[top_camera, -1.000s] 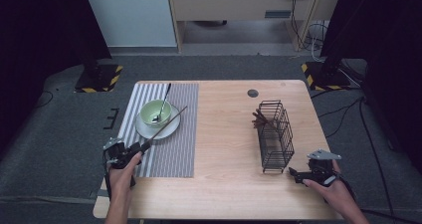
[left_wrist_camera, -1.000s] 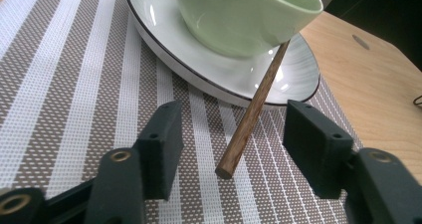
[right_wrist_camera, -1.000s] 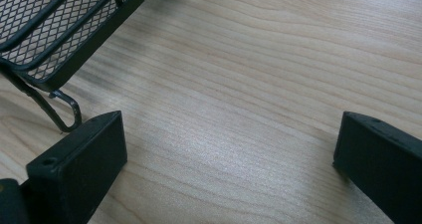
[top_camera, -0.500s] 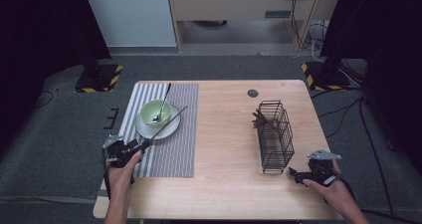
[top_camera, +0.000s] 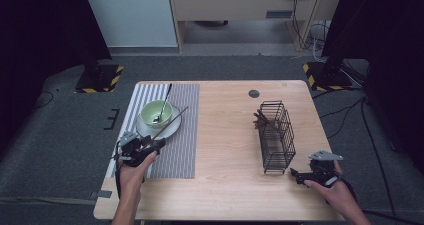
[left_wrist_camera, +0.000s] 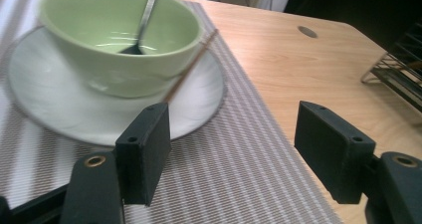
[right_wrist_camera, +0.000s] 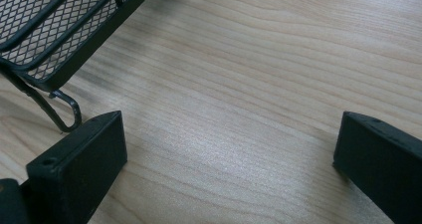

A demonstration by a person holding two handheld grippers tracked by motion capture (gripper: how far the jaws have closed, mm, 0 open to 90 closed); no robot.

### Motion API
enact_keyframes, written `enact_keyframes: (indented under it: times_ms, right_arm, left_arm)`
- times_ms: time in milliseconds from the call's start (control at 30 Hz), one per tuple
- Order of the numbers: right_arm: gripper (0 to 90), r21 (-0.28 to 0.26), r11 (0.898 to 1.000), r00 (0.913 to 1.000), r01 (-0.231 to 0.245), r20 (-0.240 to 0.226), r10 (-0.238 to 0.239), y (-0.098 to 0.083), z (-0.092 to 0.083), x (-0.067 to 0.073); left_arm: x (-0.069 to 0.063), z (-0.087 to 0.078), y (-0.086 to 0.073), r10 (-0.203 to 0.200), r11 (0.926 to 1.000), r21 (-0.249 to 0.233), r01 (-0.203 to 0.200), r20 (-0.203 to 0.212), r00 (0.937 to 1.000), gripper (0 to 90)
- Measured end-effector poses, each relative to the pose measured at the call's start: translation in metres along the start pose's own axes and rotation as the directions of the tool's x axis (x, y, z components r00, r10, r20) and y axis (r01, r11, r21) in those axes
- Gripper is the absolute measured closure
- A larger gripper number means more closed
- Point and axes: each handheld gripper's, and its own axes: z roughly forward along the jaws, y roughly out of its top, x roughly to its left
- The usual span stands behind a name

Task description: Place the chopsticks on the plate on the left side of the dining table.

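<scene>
A pale green bowl (top_camera: 156, 114) (left_wrist_camera: 119, 40) stands on a white saucer (top_camera: 170, 130) (left_wrist_camera: 45, 104), with a spoon (top_camera: 164, 102) (left_wrist_camera: 147, 15) in it. A brown chopstick (top_camera: 170, 124) (left_wrist_camera: 191, 67) leans on the bowl's rim and crosses the saucer. My left gripper (top_camera: 152, 144) (left_wrist_camera: 236, 144) hovers just in front of the saucer. Its jaws have just been opening and nothing is between them; the chopstick's near end passes behind the left jaw. My right gripper (top_camera: 295, 175) (right_wrist_camera: 224, 154) rests open on the wood beside the black wire basket (top_camera: 276, 135) (right_wrist_camera: 50, 25).
The bowl and saucer stand on a striped grey placemat (top_camera: 180, 155) (left_wrist_camera: 224, 184) on the table's left. Brown sticks (top_camera: 260, 119) poke from the basket's far end. A small dark disc (top_camera: 254, 93) (left_wrist_camera: 307, 31) lies near the table's far edge.
My left gripper has risen a little and shifted slightly toward the saucer. The chopstick still leans on the bowl. The right gripper has stayed put.
</scene>
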Motion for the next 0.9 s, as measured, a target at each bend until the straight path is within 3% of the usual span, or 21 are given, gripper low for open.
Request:
enact_keyframes:
  times_ms: [233, 600, 900]
  right_arm:
    - [0.3, 0.000, 1.000, 1.0000, -0.001, 0.000, 0.001, 0.000, 0.000, 0.000]
    - [0.4, 0.000, 1.000, 1.0000, 0.000, 0.000, 0.000, 0.000, 0.000, 0.000]
    - [0.3, 0.000, 1.000, 1.0000, -0.002, -0.001, 0.002, 0.000, 0.000, 0.000]
  left_arm:
    - [-0.023, 0.014, 0.002, 0.031, 0.9986, 0.041, -0.033, 0.060, 0.9977, 29.3]
    - [-0.039, 0.035, 0.012, 0.030, 0.9964, 0.076, -0.037, 0.094, 0.9951, 27.3]
    - [-0.060, 0.053, 0.026, 0.072, 0.9929, 0.085, -0.082, 0.122, 0.9899, 25.4]
